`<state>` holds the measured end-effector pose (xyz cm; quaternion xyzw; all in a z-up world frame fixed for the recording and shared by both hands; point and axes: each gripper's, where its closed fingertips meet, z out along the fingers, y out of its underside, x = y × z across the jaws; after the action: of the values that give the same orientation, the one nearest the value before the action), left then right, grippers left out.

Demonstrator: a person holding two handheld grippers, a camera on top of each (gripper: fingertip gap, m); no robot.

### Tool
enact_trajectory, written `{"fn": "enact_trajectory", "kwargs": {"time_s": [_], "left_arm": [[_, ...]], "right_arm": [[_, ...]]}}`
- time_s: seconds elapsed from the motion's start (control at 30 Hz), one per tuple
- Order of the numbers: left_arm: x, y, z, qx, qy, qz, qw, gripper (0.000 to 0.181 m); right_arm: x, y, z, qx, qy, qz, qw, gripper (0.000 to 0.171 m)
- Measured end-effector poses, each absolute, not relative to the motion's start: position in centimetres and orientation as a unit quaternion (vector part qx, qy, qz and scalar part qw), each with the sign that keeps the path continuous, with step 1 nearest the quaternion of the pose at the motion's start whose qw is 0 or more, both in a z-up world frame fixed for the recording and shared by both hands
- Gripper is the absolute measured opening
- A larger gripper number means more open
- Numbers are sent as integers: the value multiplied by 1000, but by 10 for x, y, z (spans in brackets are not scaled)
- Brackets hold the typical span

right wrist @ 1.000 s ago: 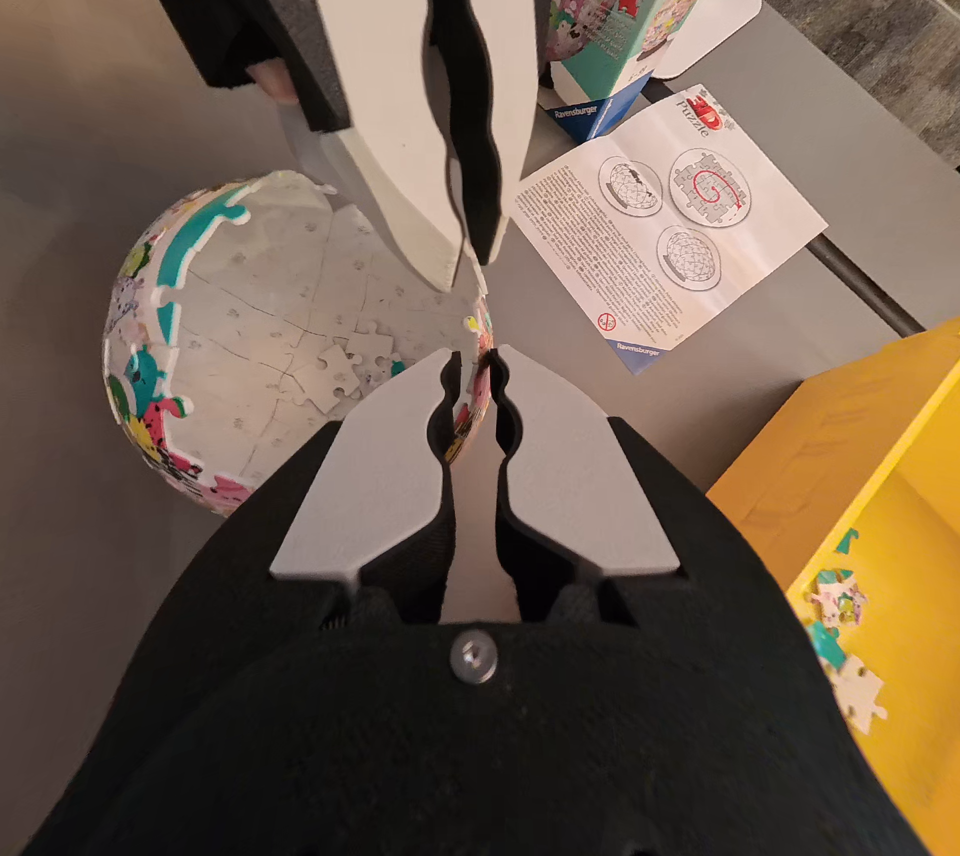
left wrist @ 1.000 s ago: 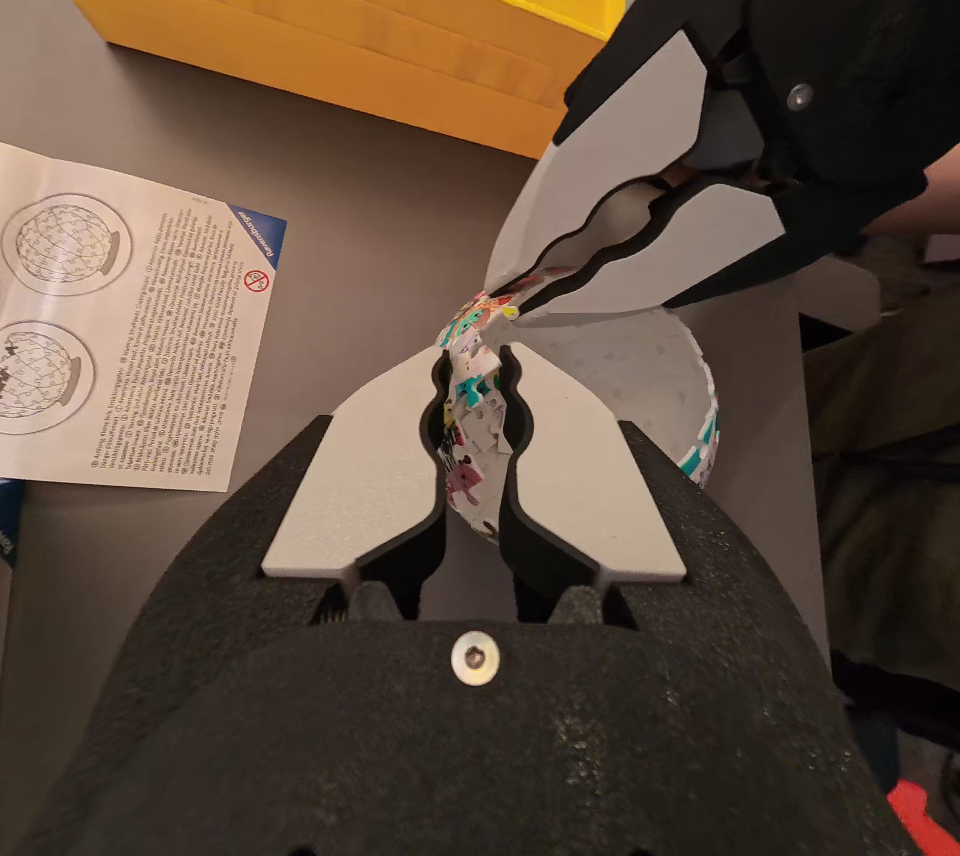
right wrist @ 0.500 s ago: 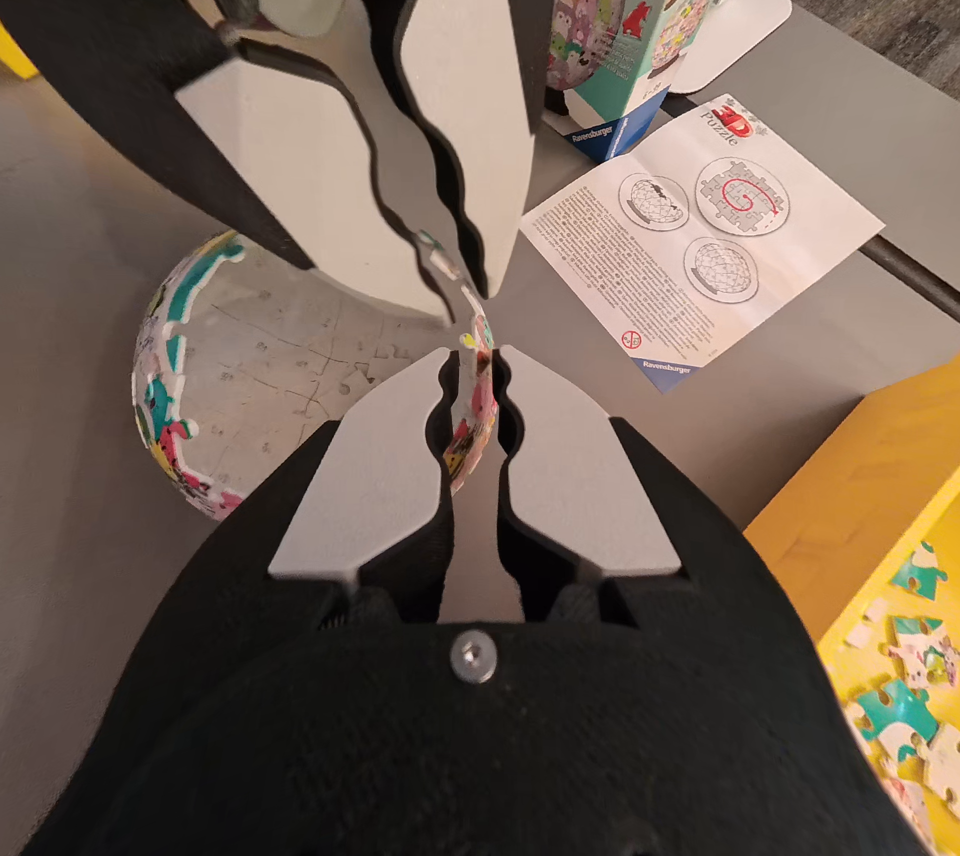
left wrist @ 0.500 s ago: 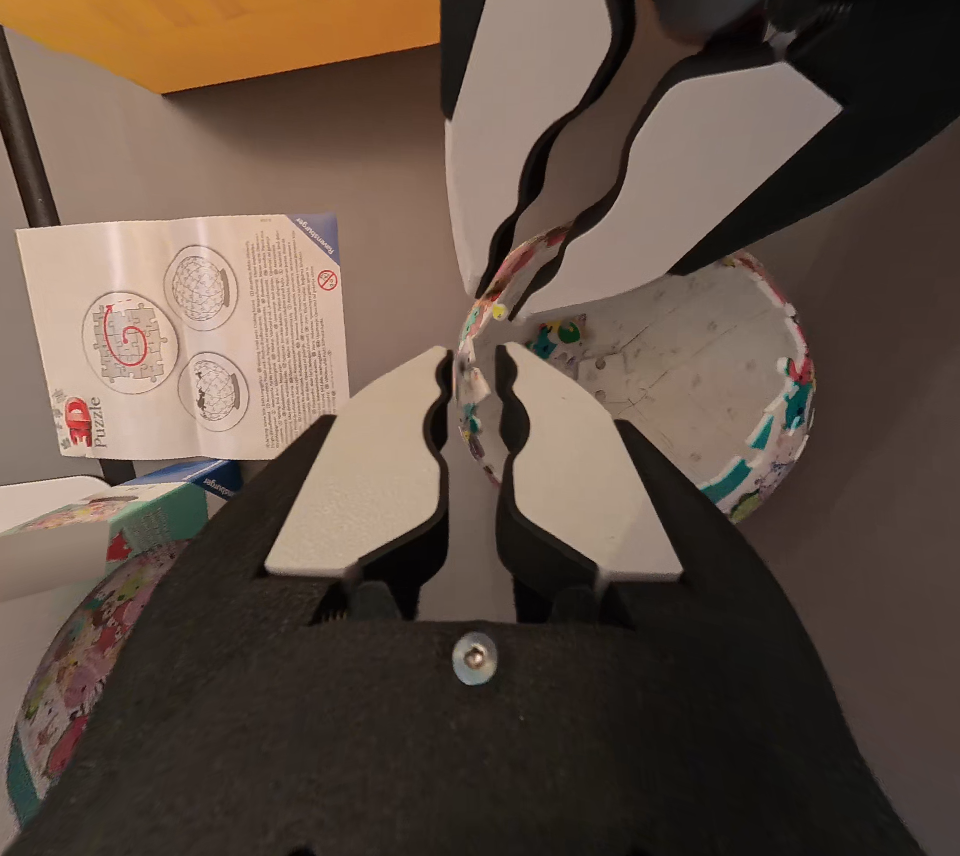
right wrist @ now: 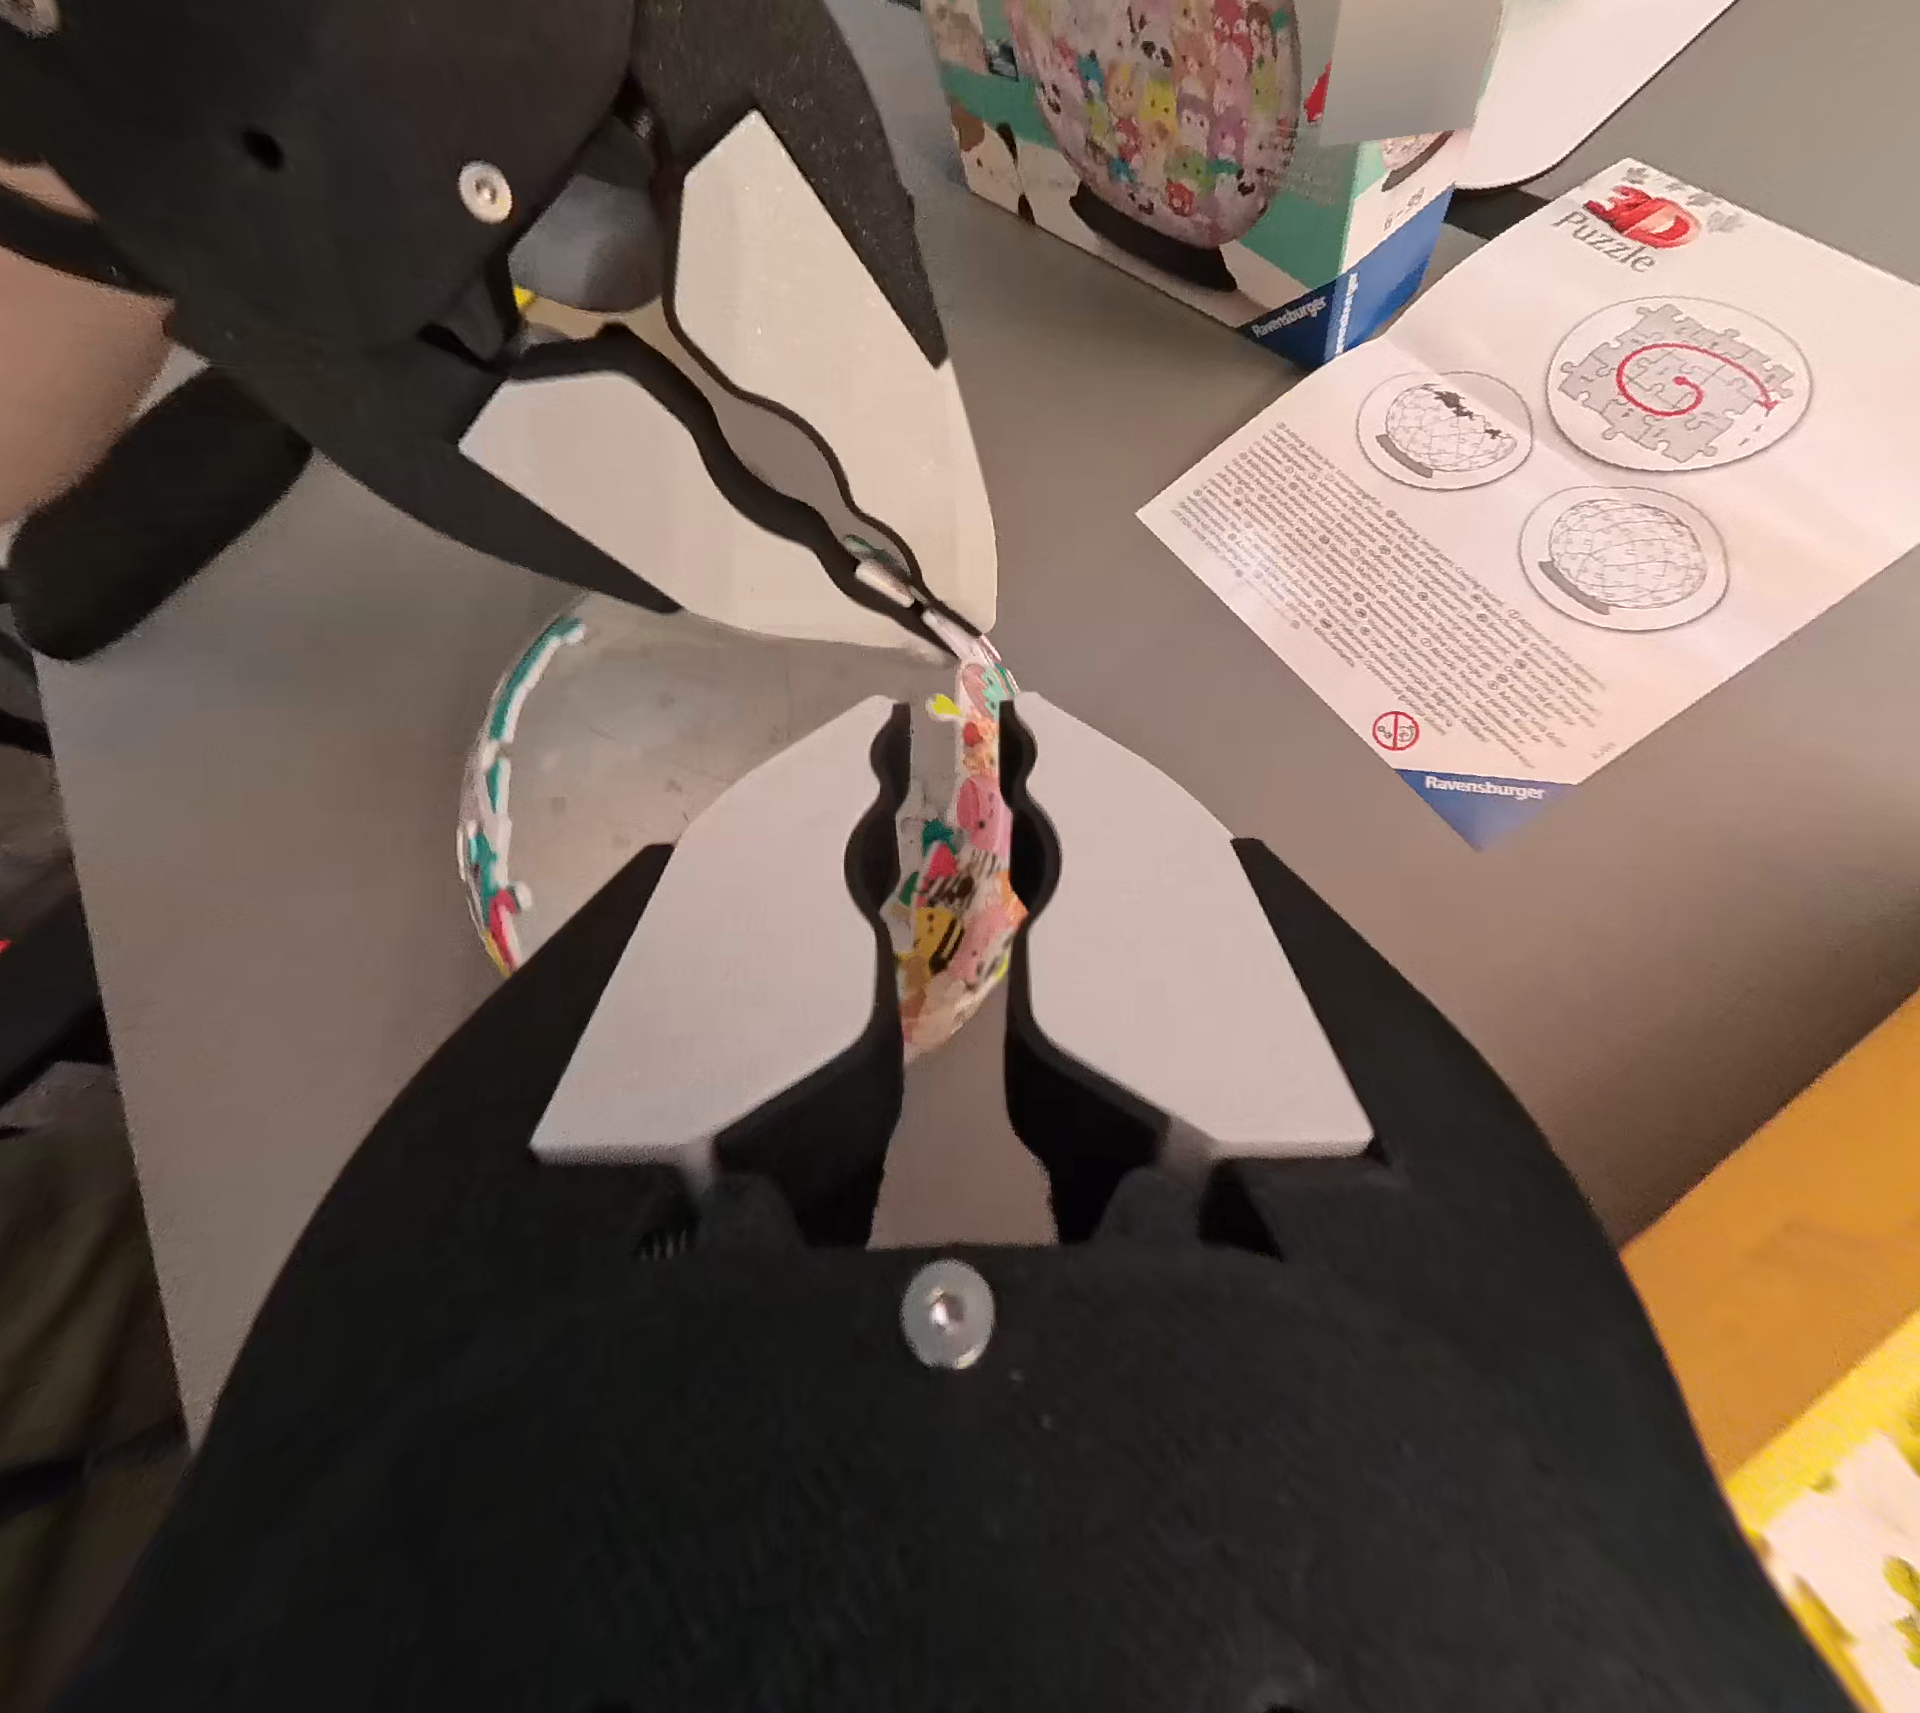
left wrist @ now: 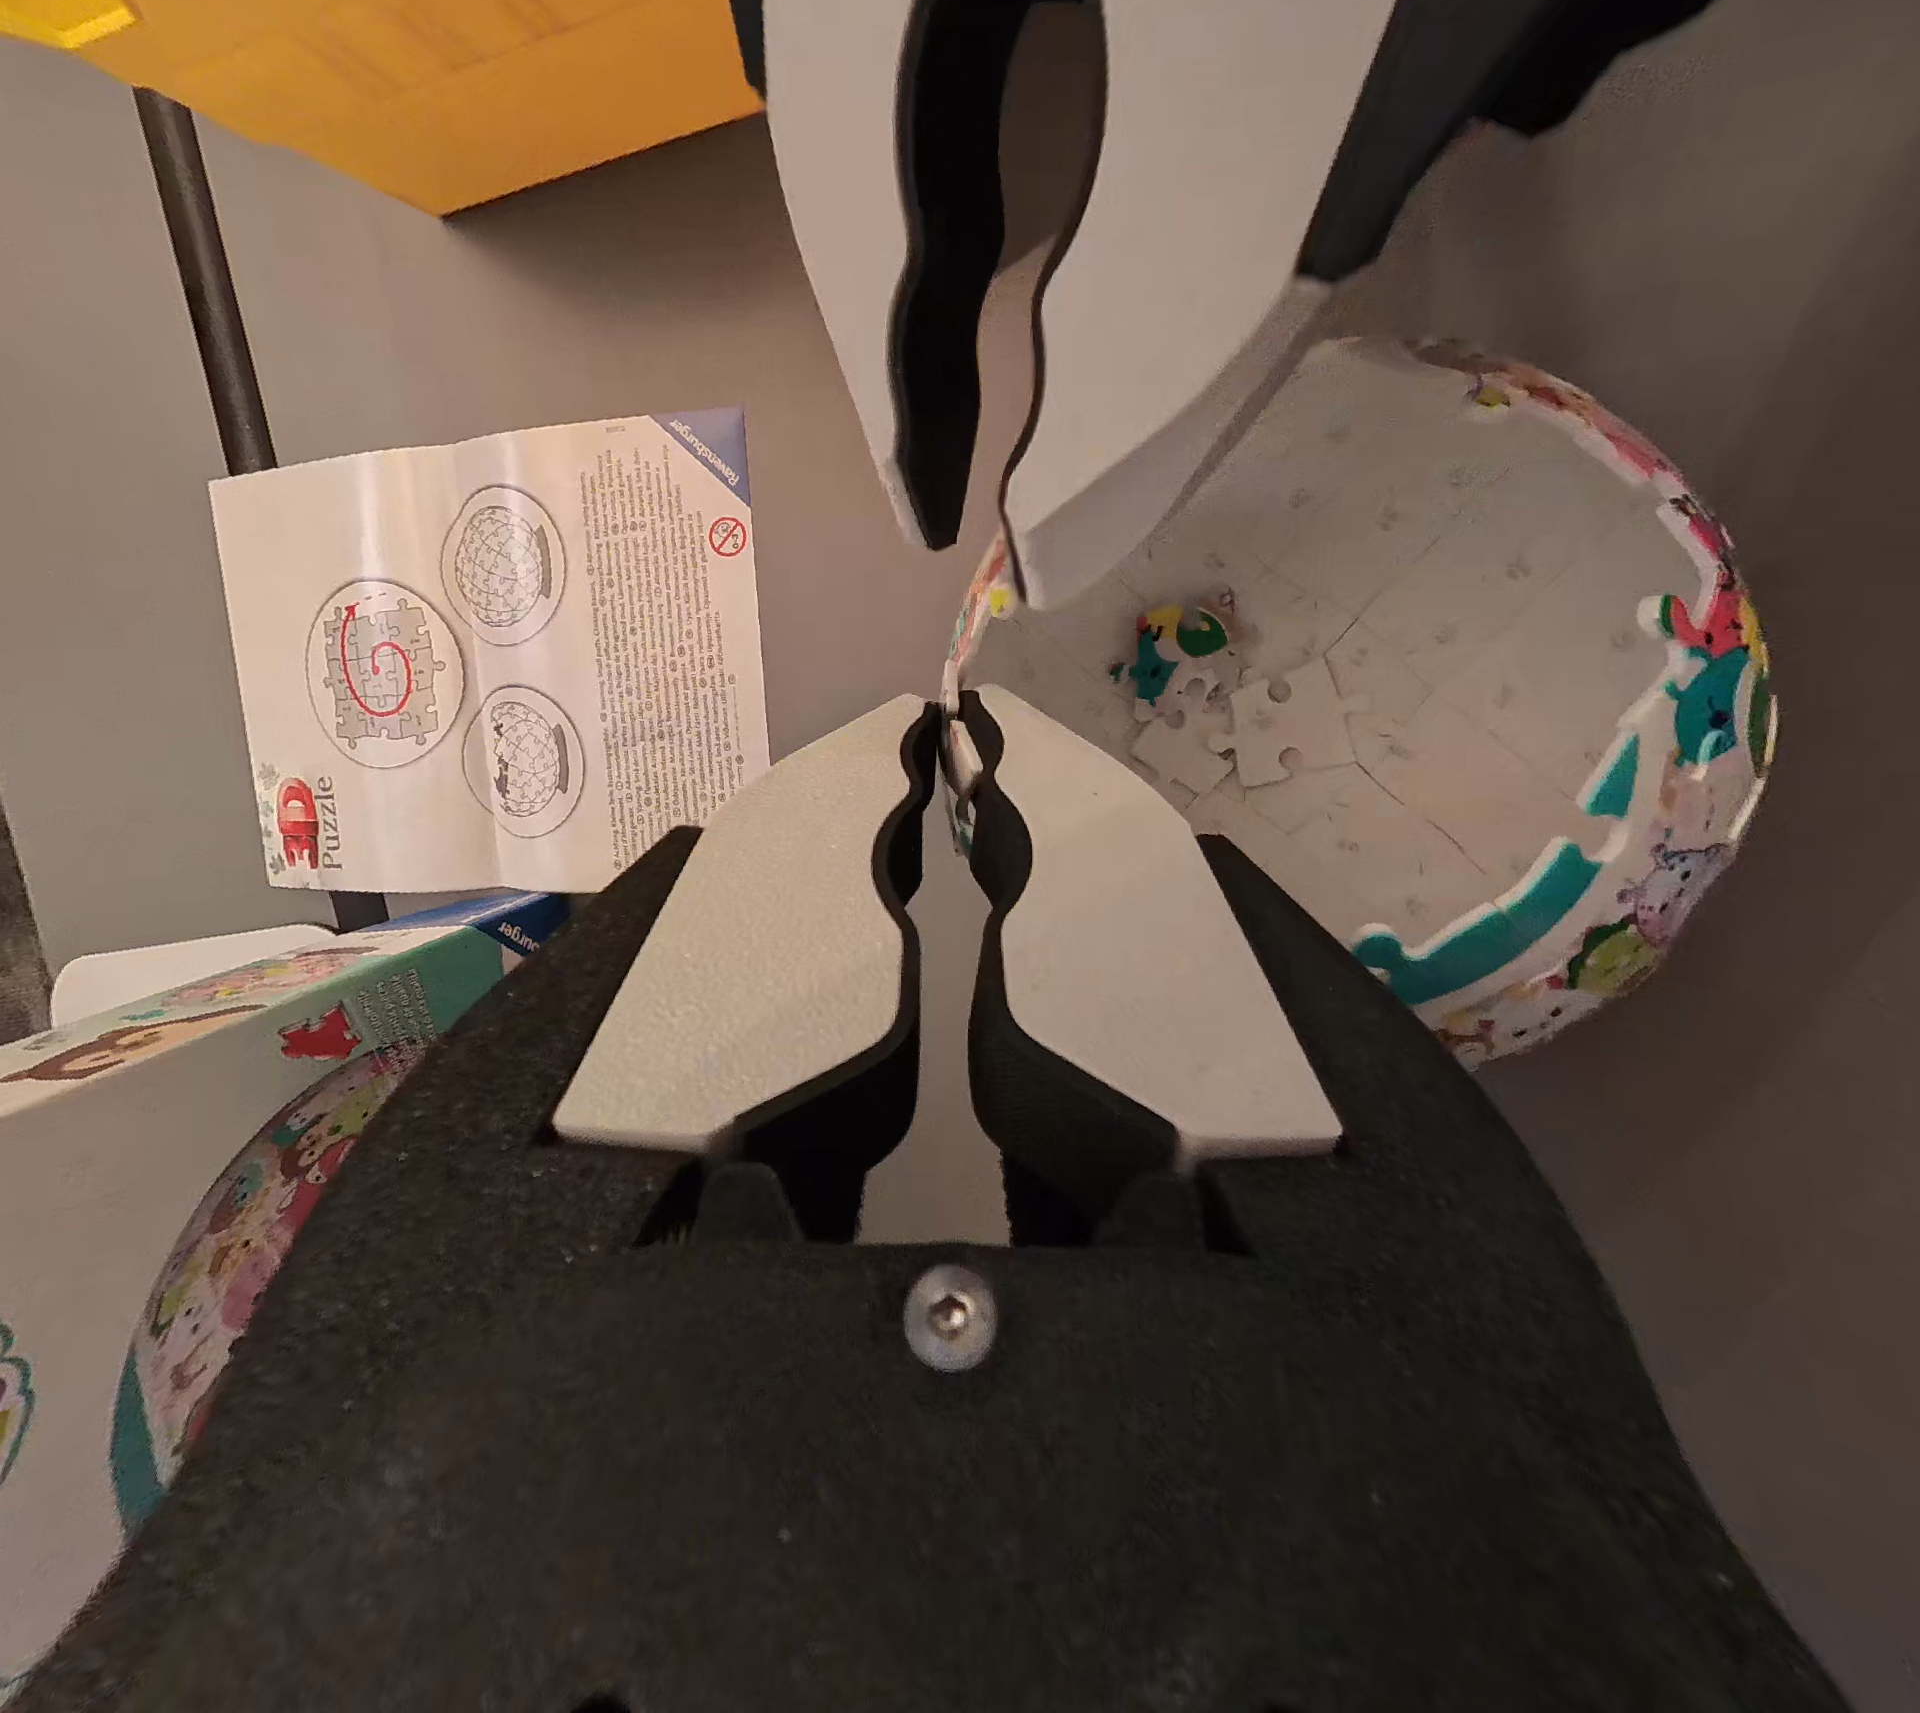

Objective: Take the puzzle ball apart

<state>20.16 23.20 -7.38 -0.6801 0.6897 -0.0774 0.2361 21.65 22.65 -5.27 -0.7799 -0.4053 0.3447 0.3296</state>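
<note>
Mid-separation: left gripper (left wrist: 954, 713) fingers pinch a rim piece (left wrist: 961, 744); right gripper (right wrist: 956, 713) fingers clamp the puzzle ball (left wrist: 1455, 707) wall beside it. Next — peel the piece free, ball held steady.

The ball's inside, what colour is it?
Plain white inside the ball, clearest in the left wrist view.

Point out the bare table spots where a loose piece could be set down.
Free: grey table between yellow cardboard box and white instruction leaflet; also right of the half-open colourful puzzle ball. Crowded: around the leaflet, printed puzzle carton and both grippers.
</note>
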Motion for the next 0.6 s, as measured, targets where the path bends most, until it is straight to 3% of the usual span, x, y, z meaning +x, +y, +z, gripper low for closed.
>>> {"fn": "enact_trajectory", "kwargs": {"time_s": [0.17, 0.43, 0.6], "left_arm": [[202, 233, -75, -677, 686, -98, 248, 3], [203, 233, -75, -670, 688, -104, 258, 3], [202, 233, -75, -677, 681, -105, 258, 3]], "right_arm": [[218, 232, -70, -783, -478, 260, 301, 29], [209, 229, -80, -806, -455, 311, 216, 21], [208, 230, -79, -809, -468, 276, 226, 19]]}}
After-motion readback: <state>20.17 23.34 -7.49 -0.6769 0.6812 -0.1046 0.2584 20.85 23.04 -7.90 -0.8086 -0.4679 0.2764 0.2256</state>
